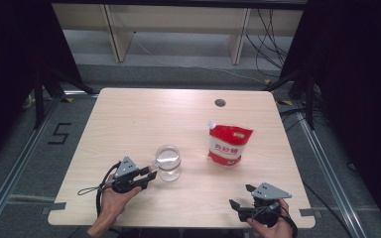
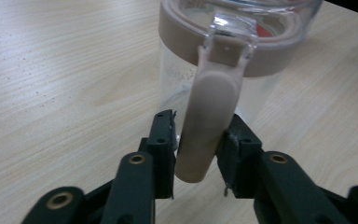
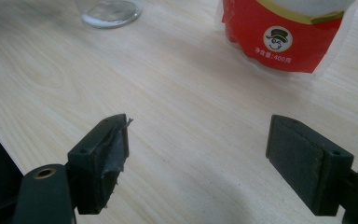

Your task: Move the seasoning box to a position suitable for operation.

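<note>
— At the left of the light wooden table (image 1: 129,119)?
— Left hand (image 1: 113,198), entering from the near edge, wrapped around the left gripper (image 1: 149,176). Jaws closed from both sides on the brown tab (image 2: 208,121) hanging from the lid of the clear jar (image 1: 168,162); in the left gripper view, one pad pressed to each flank of the tab, its rounded tip poking out below them.
— And the jar itself?
— Upright on the table, left of centre, just beyond the left gripper. Brown lid rim (image 2: 186,44) and clear latch (image 2: 230,25) at the top of the tab, seen up close.
— Further right?
— Red and white pouch (image 1: 229,144) with a small white spout at its top corner, right of the jar and apart from it, slightly farther back. Cartoon face in a hat and white print visible on its red front in the right gripper view.
— At the right edge?
— Right hand (image 1: 273,229) at the near right corner, right gripper (image 1: 243,198) held low over bare table. Jaws spread wide, nothing between them, well short of the pouch.
</note>
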The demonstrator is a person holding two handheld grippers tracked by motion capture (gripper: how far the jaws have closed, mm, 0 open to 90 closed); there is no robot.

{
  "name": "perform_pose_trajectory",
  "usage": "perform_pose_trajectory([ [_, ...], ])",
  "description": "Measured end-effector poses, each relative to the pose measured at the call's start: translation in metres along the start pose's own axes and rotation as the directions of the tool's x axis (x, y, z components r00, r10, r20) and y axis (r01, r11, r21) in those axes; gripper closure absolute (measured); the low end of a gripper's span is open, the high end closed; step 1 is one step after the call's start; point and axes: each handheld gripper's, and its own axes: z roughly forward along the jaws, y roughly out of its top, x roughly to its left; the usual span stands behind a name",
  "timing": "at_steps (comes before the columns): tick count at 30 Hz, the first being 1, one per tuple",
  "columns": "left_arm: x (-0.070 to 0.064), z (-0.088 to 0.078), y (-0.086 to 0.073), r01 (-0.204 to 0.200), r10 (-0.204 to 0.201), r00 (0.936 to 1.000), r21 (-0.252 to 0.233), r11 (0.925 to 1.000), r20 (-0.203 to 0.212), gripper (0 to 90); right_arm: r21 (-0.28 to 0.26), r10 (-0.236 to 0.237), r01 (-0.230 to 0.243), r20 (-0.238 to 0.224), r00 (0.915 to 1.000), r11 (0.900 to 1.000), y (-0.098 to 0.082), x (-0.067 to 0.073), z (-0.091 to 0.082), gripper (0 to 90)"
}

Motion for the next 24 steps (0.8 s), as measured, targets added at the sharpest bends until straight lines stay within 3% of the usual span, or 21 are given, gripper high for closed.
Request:
perform_pose_trajectory([
  [6,0.002,0.002,0.001,-0.014,0.014,0.9998,0.007,0.9999,0.015,69.9,0.004,-0.004,0.004,0.003,1.0,1.0,0.0,0.0,0.0,22.1],
  [10,0.002,0.002,0.003,-0.053,0.053,0.9984,0.013,0.9985,0.019,70.9,0.007,-0.01,0.01,0.001,1.0,1.0,0.0,0.001,0.0,22.3],
  [11,0.0,0.002,0.003,-0.086,0.085,0.9957,0.016,0.9962,0.037,71.6,0.01,-0.012,0.012,0.0,0.9999,1.0,0.0,0.001,0.0,22.3],
  [12,0.0,0.002,0.003,-0.086,0.085,0.9957,0.016,0.9962,0.037,71.8,0.01,-0.012,0.012,0.0,0.9999,1.0,0.0,0.001,0.0,22.3],
  [13,-0.003,0.002,0.004,-0.118,0.117,0.9918,0.027,0.9926,0.052,72.1,0.032,0.034,-0.034,-0.007,0.9994,0.999,0.0,0.004,-0.001,22.3],
  [14,-0.003,0.002,0.004,-0.118,0.117,0.9918,0.027,0.9926,0.052,72.3,0.032,0.034,-0.034,-0.007,0.9994,0.999,0.0,0.004,-0.001,22.3],
  [15,-0.005,0.003,0.004,-0.14,0.138,0.9884,0.029,0.9897,0.064,72.5,0.016,0.002,-0.002,-0.001,1.0,1.0,0.0,0.002,0.0,22.4],
  [18,-0.007,0.003,0.003,-0.146,0.144,0.9866,0.027,0.9889,0.077,72.6,0.015,-0.009,0.009,-0.007,0.9999,1.0,0.001,0.001,0.0,22.4],
  [19,-0.006,0.002,0.003,-0.176,0.174,0.9815,0.023,0.984,0.079,72.6,0.016,-0.003,0.003,-0.008,1.0,1.0,0.0,0.002,0.0,22.5],
  [21,-0.007,0.001,0.002,-0.16,0.158,0.983,0.023,0.9868,0.094,72.7,0.015,-0.005,0.005,-0.008,1.0,1.0,0.0,0.002,0.0,22.5],
  [24,-0.009,0.0,0.001,-0.175,0.172,0.9785,0.024,0.9842,0.115,72.8,0.01,-0.014,0.014,-0.002,0.9999,1.0,0.0,0.001,0.0,22.6],
])
